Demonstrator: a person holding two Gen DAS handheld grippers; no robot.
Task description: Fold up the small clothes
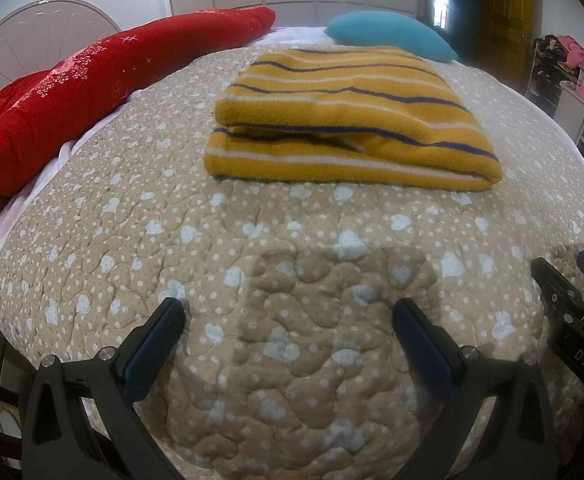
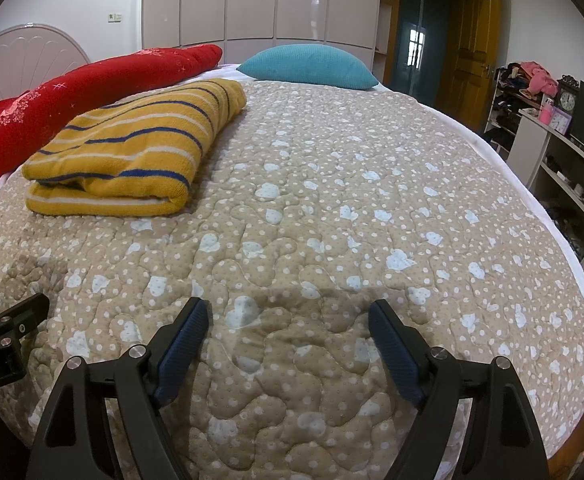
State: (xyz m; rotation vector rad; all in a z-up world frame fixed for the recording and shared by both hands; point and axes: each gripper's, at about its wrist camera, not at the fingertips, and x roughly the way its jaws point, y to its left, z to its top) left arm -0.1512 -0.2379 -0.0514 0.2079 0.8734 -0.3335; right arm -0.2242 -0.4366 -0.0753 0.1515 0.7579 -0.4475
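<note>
A mustard-yellow garment with white and dark blue stripes (image 1: 344, 120) lies folded into a thick rectangle on the quilted bed. It also shows in the right wrist view (image 2: 131, 148), at the far left. My left gripper (image 1: 287, 308) is open and empty, hovering over bare quilt well short of the garment. My right gripper (image 2: 287, 308) is open and empty, to the right of the garment and nearer the bed's front. Each gripper shows at the edge of the other's view, the right one (image 1: 572, 280) and the left one (image 2: 7, 312).
The beige quilt with white hearts (image 2: 352, 200) covers the bed. A red blanket (image 1: 71, 92) runs along the left side by the headboard (image 1: 31, 28). A teal pillow (image 2: 308, 66) lies at the far end. Shelves with a clock (image 2: 568, 100) stand to the right.
</note>
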